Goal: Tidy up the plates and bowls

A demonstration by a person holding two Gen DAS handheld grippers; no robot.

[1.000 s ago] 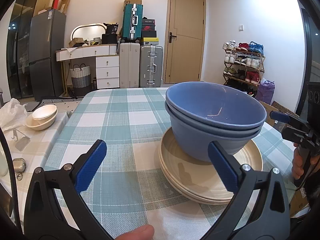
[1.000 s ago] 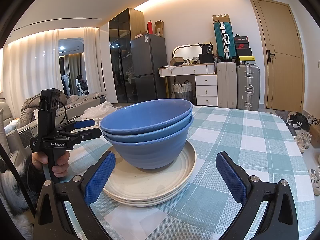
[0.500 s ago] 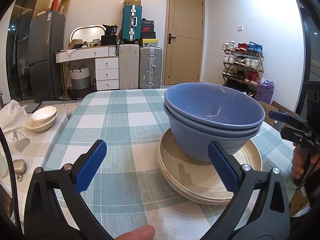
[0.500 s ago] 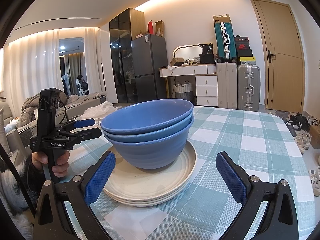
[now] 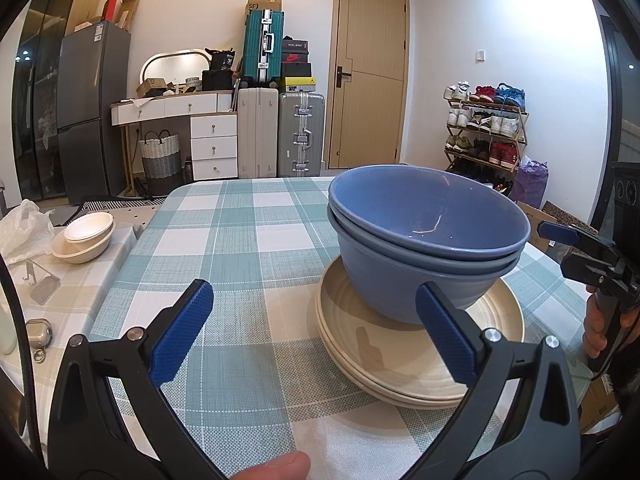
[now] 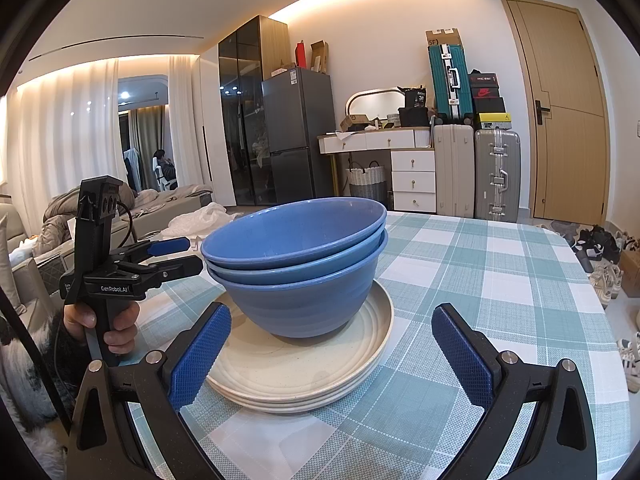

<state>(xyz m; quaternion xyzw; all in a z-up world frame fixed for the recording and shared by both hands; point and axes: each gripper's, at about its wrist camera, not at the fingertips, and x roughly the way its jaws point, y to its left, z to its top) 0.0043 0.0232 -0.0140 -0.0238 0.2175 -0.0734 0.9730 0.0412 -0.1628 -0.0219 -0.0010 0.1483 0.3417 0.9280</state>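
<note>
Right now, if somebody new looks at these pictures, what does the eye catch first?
First, the nested stack of round blue bowls, sitting slightly off-centre on a pile of cream ribbed plates on the green-and-white checked tablecloth. Next, the open left gripper and open right gripper, each empty, flanking that stack from opposite sides.

Hidden under the nested blue bowls (image 5: 426,240): the middle of the cream plates (image 5: 404,364), with the stack's count unclear from the rims alone. Cut off at the right edge of the left wrist view: the right tongs (image 5: 560,234), showing only one blue tip and part of the handle in a half-seen hand (image 5: 596,328). Cut off at the lower edge there: a fingertip (image 5: 276,466); too small to read: the labels on the far boxes (image 6: 486,98).
</note>
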